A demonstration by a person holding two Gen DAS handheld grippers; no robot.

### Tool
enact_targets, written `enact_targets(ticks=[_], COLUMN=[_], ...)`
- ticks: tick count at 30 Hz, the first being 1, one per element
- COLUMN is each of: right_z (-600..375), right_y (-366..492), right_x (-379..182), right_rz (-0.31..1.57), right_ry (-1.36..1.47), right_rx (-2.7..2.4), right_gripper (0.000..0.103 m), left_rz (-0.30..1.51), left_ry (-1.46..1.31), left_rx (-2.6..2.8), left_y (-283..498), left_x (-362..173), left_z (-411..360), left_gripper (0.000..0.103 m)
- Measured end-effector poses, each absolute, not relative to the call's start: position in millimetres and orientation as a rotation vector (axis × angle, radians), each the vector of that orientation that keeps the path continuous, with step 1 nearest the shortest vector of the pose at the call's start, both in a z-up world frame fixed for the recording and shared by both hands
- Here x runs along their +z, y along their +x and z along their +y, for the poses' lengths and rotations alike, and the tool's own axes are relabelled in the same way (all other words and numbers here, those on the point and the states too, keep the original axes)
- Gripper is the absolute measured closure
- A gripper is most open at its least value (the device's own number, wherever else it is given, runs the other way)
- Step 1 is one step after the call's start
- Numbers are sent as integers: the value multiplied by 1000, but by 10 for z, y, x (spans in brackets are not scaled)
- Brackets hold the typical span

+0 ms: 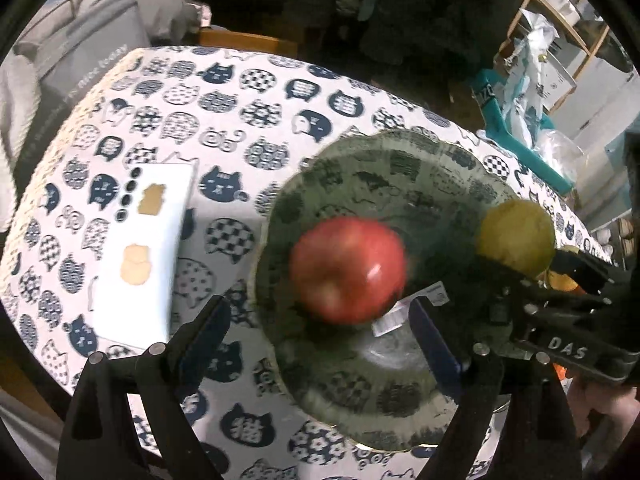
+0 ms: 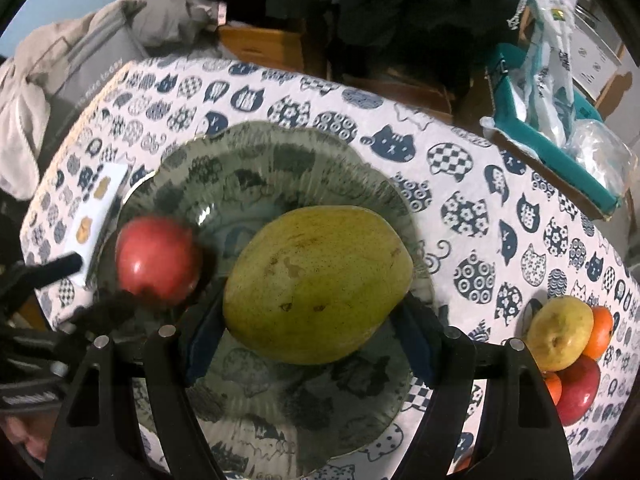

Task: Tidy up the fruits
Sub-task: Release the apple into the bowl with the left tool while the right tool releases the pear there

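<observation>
**Apple on the dish, mango over it**

Seen from the left wrist only: white card [image 1: 144, 256] with two tan cat-shaped stickers, flat on the tabletop [image 1: 248, 120] left of the glass dish [image 1: 360, 184]. Left gripper [image 1: 320, 320] pointed down over the dish's near edge, fingers [image 1: 434, 344] spread wide and gripping nothing; red apple [image 1: 347, 270] blurred, lying on the dish beyond the tips. White label stuck to the dish just beside the apple.

Seen from the right wrist only: loose pile of fruit [image 2: 568, 352] at the tabletop's right edge, a yellow pear atop a red apple with oranges behind, well apart from the dish. Right gripper [image 2: 308, 332] clamped on a large green mango [image 2: 318, 284], held above the dish's middle, hiding much of the glass.

Cat-print cloth over the tabletop. Grey clothing heaped at far left, cardboard boxes behind, teal box with plastic bags at far right.
</observation>
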State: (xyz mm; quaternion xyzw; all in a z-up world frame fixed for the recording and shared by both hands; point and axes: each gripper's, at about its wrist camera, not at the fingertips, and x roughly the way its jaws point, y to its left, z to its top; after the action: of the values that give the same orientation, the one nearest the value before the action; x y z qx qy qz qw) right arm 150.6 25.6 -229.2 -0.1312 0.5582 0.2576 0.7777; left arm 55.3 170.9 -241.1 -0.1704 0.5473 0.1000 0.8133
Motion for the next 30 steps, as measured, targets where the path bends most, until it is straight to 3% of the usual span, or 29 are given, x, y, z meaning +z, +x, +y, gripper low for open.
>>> enact_targets(ticks=[13, 30], right_z=[470, 177], right_y=[1375, 1421], right_x=[-2548, -1777], right_rz=[1256, 1121], right_ry=[-399, -223], right_rx=[585, 561], right_gripper=[26, 26], left_rz=[1164, 1103], left_ry=[-342, -311], left_rx=[245, 207], left_y=[474, 438], left_x=[-2398, -2059], left_z=[1808, 1622], left_gripper=[11, 11])
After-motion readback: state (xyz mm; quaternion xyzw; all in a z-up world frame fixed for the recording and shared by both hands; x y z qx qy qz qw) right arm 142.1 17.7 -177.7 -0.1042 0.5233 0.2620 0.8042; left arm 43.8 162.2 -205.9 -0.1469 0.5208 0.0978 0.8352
